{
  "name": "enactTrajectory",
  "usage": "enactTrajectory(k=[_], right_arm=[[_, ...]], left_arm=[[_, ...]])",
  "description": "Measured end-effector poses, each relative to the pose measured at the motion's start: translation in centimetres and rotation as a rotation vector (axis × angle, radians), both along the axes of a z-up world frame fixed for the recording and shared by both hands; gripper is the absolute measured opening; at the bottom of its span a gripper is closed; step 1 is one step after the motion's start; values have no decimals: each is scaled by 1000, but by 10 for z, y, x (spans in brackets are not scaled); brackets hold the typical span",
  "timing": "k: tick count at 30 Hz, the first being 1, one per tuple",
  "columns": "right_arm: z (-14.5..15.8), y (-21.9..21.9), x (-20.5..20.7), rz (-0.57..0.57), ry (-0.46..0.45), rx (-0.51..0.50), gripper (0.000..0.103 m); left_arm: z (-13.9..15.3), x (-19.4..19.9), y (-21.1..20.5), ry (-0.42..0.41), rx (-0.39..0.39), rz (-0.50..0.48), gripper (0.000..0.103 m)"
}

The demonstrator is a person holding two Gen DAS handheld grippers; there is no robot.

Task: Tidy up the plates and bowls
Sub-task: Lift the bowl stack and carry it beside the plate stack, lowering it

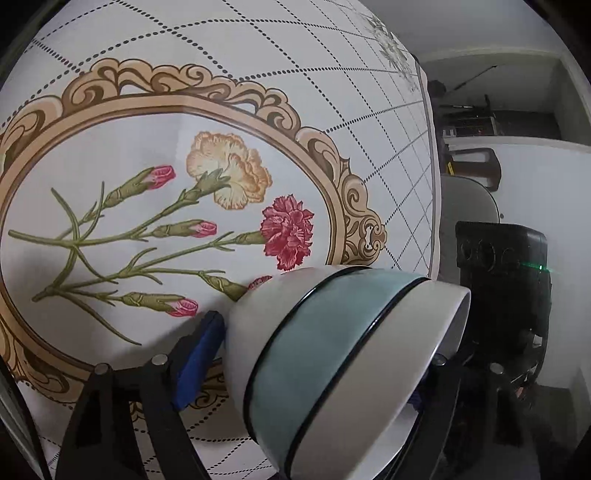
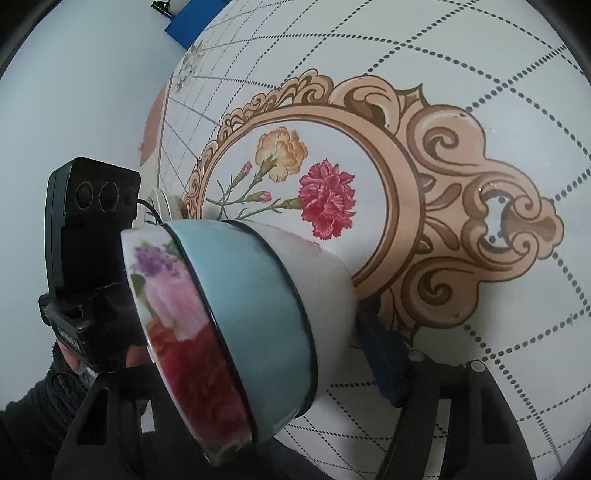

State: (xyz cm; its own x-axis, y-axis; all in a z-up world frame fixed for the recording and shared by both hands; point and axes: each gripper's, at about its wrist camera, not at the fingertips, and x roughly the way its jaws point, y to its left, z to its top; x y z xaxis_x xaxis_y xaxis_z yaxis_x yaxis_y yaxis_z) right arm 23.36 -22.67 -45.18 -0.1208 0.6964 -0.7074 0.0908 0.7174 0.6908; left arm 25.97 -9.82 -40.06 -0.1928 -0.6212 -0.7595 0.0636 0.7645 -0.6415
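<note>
A bowl with a pale blue band, black lines and a white base fills the lower middle of the left wrist view [image 1: 332,354], held on its side over the flowered tablecloth [image 1: 147,147]. My left gripper [image 1: 317,369] is shut on it, with the blue pad [image 1: 199,362] against its base side. The right wrist view shows a like bowl [image 2: 251,317] with a flower-printed rim band [image 2: 177,314], also on its side. My right gripper [image 2: 266,350] is shut on it, with the blue pad [image 2: 384,358] by its base. Each bowl hides the far finger.
The table edge [image 1: 432,184] runs down the right of the left wrist view, with a chair [image 1: 476,166] and shelf beyond. The other gripper's black camera body shows in each view [image 1: 506,266] [image 2: 92,221]. A blue object [image 2: 184,29] lies at the far table end.
</note>
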Motion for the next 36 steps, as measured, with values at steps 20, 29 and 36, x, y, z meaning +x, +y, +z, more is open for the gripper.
enactTrajectory(k=[20,29,36], right_arm=[[21,30,16,23,-20,34,69],[20,61,24,61,26,41,66],[30,83,36,103,22,43,66]], left_arm=[[43,3,18,-96,88,43,81],[51,-4,35,-88,124,95,81],[63,-2,58,-98,134,160,81]])
